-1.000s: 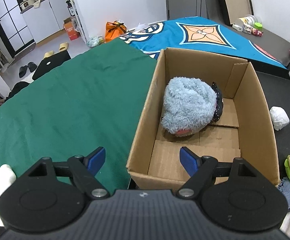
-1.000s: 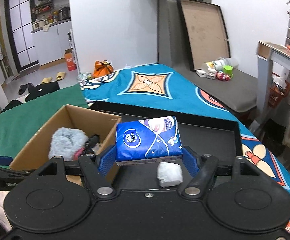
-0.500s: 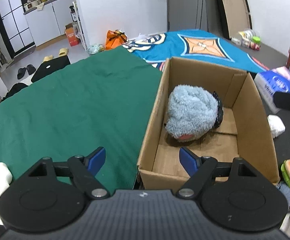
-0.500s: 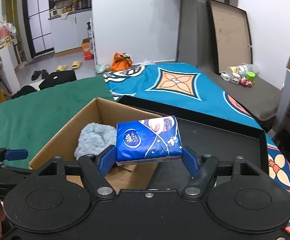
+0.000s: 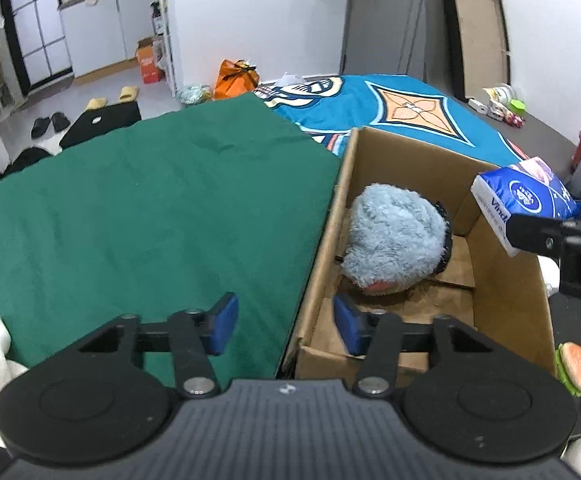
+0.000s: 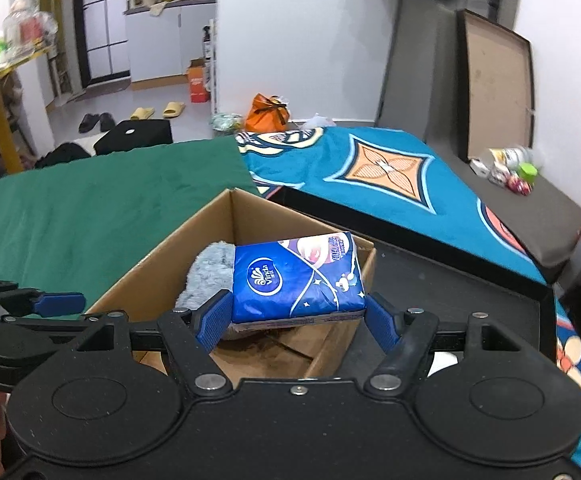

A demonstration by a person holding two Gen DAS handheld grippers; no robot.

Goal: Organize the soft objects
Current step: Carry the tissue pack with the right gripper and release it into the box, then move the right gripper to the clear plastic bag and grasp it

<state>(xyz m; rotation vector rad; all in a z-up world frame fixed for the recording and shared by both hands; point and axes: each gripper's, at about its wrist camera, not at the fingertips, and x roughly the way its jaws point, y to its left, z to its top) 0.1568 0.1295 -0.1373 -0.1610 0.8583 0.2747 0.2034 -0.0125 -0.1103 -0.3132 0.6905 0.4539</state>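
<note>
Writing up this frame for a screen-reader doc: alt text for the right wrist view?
The right gripper holds a blue tissue pack between its fingers above an open cardboard box with a grey-blue plush toy inside. The box sits between a green cloth and a black tray; the left gripper shows at the left edge.

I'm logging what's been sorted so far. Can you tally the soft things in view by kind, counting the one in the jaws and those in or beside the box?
Fluffy blue plush toy, in the cardboard box: 1
Blue tissue pack, held in the right gripper: 1
Burger toy, beside the box: 1
Total: 3
</note>
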